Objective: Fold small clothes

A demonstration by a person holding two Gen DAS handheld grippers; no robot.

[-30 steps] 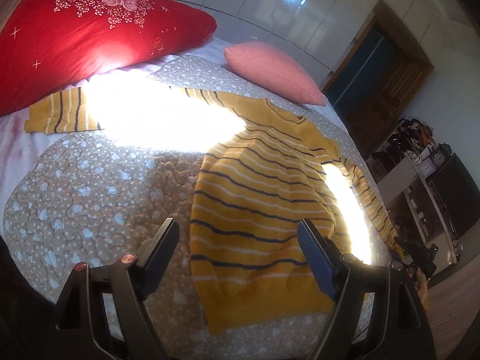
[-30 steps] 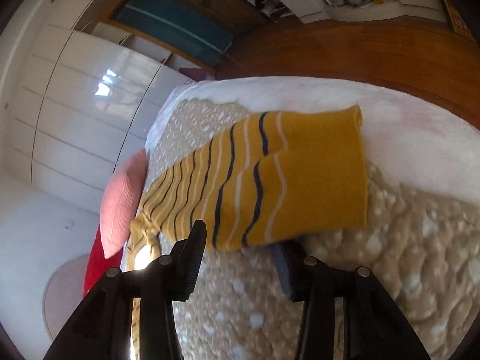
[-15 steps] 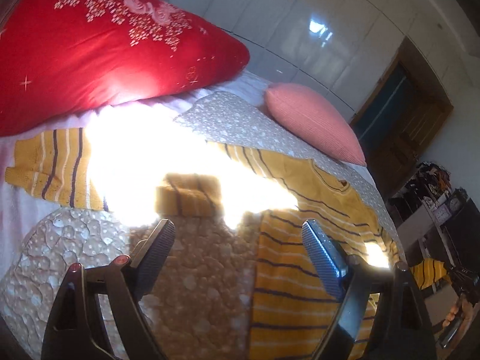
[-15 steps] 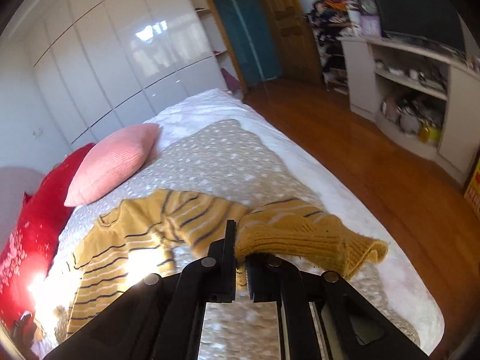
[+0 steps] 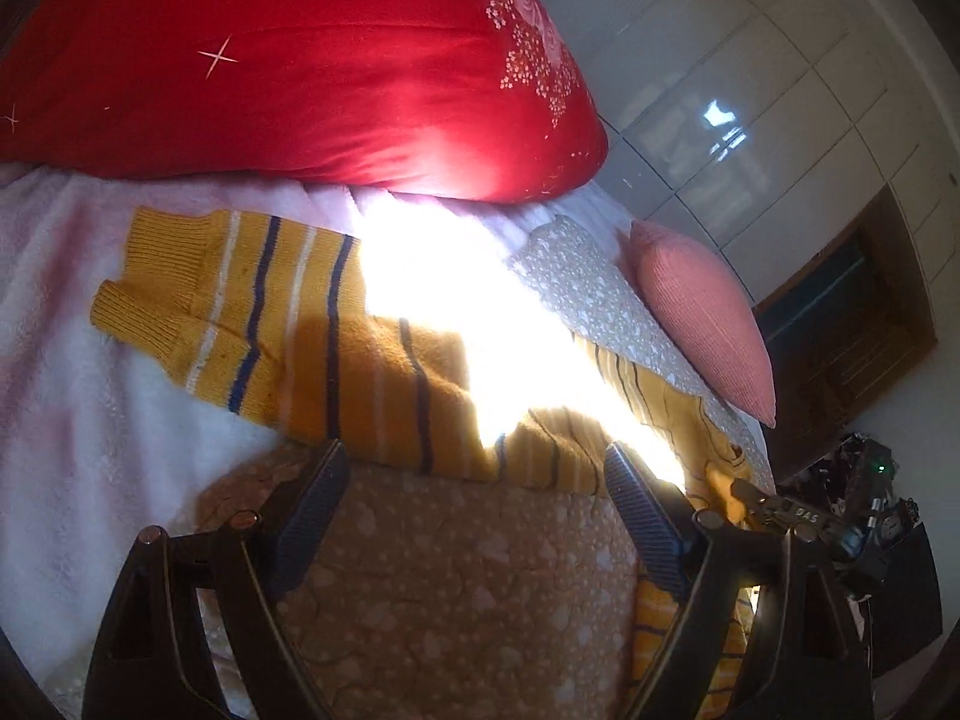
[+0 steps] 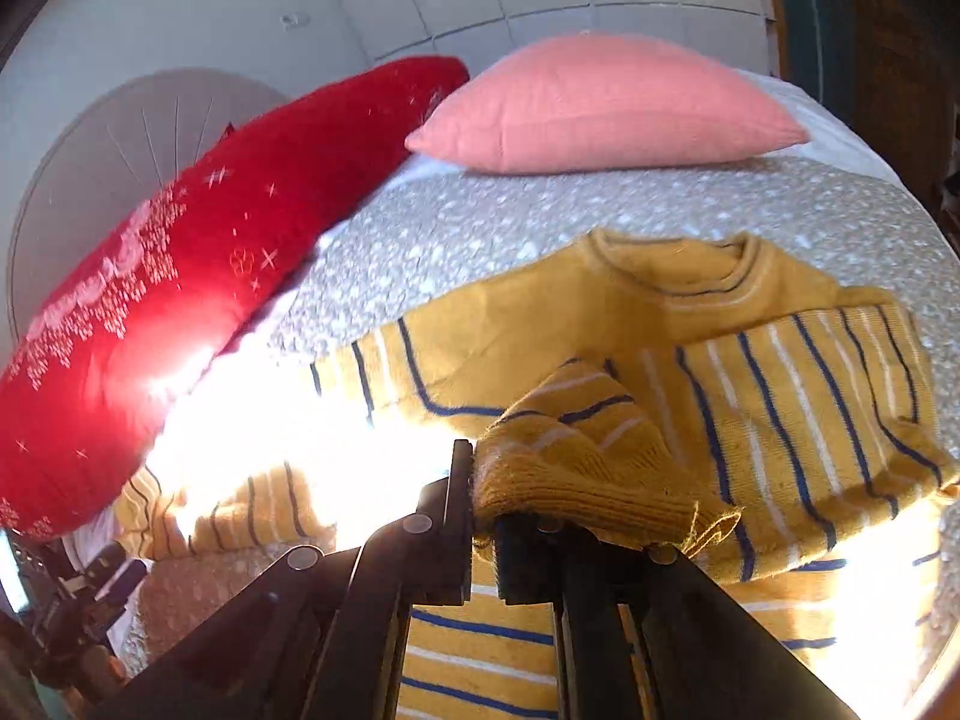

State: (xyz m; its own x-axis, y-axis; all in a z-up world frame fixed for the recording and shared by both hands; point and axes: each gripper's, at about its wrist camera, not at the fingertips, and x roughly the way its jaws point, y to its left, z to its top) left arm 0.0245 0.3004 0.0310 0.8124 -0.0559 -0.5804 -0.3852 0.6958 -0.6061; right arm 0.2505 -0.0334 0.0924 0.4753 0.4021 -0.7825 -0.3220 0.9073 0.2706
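A yellow knit sweater (image 6: 630,312) with navy and white stripes lies face up on the bed. My right gripper (image 6: 483,480) is shut on the cuff of one sleeve (image 6: 576,456) and holds it over the sweater's chest. My left gripper (image 5: 474,492) is open and empty, hovering just short of the other sleeve (image 5: 252,324), which lies stretched out flat toward the red pillow. The right gripper also shows at the right edge of the left wrist view (image 5: 780,510).
A large red pillow (image 5: 300,60) and a pink cushion (image 5: 696,312) lie at the head of the bed. A grey dotted quilt (image 6: 540,204) covers a white blanket (image 5: 72,420). Strong sunlight washes out a band across the sweater. White wardrobes (image 5: 750,90) stand behind.
My right gripper has closed on the sleeve cuff, lifted it and carried it over the sweater body. My left gripper has moved toward the other sleeve near the red pillow, still open.
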